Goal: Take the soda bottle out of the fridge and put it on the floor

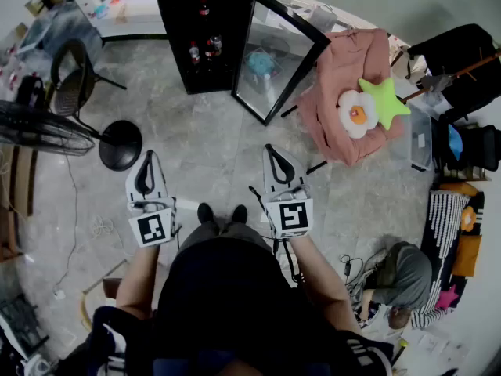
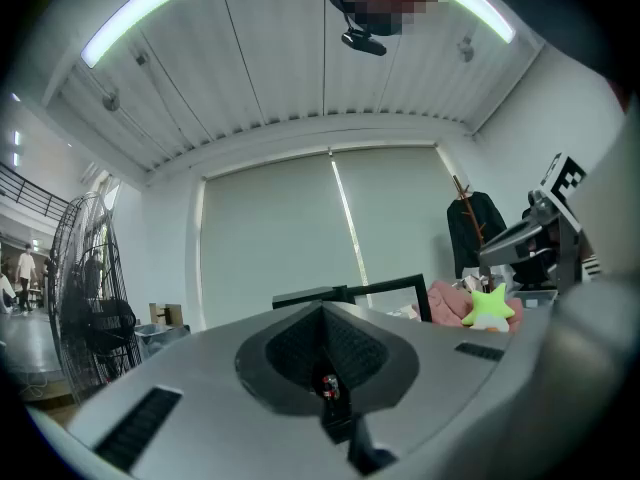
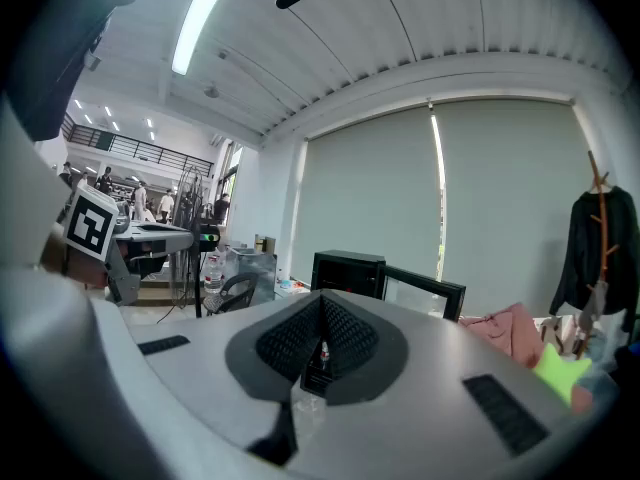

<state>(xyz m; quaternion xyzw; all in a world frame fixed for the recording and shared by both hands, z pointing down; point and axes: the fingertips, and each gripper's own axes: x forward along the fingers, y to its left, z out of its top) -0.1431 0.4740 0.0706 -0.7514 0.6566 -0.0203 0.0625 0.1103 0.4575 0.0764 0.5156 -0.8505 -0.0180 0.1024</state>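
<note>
A black fridge [image 1: 205, 34] stands at the far side of the floor with its glass door [image 1: 278, 57] swung open to the right. Soda bottles [image 1: 213, 47] stand on its shelves, with one more bottle [image 1: 204, 10] on a higher shelf. My left gripper [image 1: 146, 157] and right gripper [image 1: 270, 149] are held side by side well short of the fridge, both shut and empty. In the left gripper view the jaws meet in a point [image 2: 323, 308], with the fridge top [image 2: 310, 296] just beyond. The right gripper [image 3: 322, 298] points toward the fridge [image 3: 350, 268] and its door.
A standing fan [image 1: 39, 128] with a round black base [image 1: 120, 145] is at the left, a chair [image 1: 74, 77] behind it. A pink-covered seat [image 1: 344, 61] with a green star cushion [image 1: 383, 100] stands right of the door. A person [image 1: 399, 276] crouches at lower right among cables.
</note>
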